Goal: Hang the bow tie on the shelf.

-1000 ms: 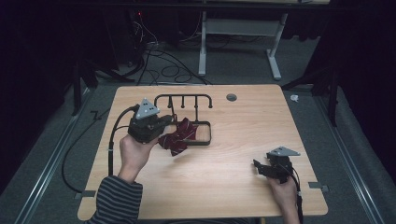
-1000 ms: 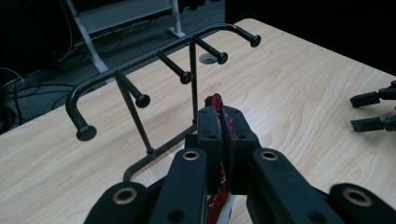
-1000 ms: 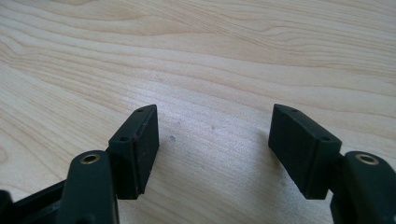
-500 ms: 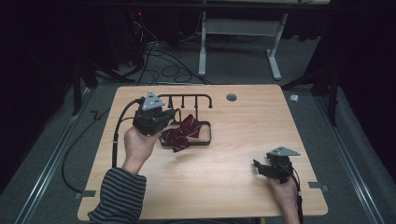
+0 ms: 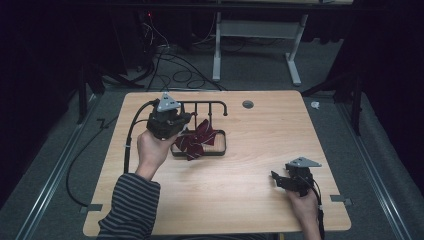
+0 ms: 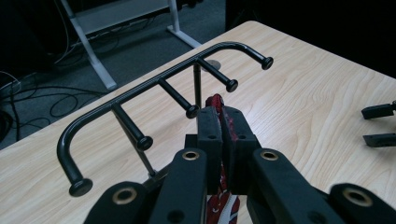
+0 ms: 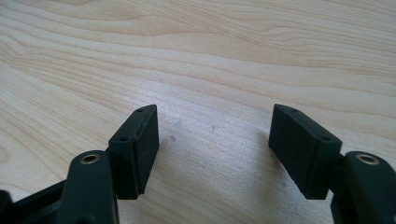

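A black peg rack [image 5: 202,105] stands on the wooden table [image 5: 260,130], its base frame [image 5: 221,150] in front of it. Across that base hangs a dark red patterned cloth [image 5: 200,141]. My left gripper [image 5: 186,129] is shut on one end of the cloth, just left of the rack. In the left gripper view the jaws [image 6: 222,116] pinch the red cloth [image 6: 215,101] directly below the rack's pegs [image 6: 163,80]. My right gripper [image 5: 277,179] rests low at the front right, open, with bare wood between its jaws [image 7: 215,140].
A small round grommet [image 5: 247,104] sits in the table behind the rack. The right gripper's jaws [image 6: 378,125] show far off in the left gripper view. Cables [image 5: 170,60] and a white desk frame [image 5: 255,30] lie on the floor beyond the table.
My left hand has carried the cloth a little to the right and farther back, closer to the rack's pegs. The right gripper has stayed where it was.
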Demonstrator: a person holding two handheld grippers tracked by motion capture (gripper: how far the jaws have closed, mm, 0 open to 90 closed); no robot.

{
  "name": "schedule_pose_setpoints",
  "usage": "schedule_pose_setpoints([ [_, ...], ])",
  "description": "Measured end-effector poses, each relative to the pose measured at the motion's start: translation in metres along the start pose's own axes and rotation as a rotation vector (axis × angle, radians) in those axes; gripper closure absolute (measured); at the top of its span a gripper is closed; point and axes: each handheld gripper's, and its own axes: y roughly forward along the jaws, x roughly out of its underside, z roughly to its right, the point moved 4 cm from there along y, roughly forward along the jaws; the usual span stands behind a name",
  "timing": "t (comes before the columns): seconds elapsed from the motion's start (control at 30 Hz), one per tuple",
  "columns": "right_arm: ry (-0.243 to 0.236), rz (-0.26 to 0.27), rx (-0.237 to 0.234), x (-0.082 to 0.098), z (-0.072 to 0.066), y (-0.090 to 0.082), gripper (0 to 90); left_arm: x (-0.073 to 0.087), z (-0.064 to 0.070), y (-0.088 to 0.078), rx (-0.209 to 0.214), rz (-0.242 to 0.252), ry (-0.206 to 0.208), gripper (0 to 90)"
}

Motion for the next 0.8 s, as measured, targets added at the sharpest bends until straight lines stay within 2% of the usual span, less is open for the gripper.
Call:
schedule_pose_setpoints([
  [0.8,0.000,0.001,-0.005,0.000,0.000,0.000,34.7,-0.016,-0.008,0.020,-0.006,-0.028,-0.003,87.1],
])
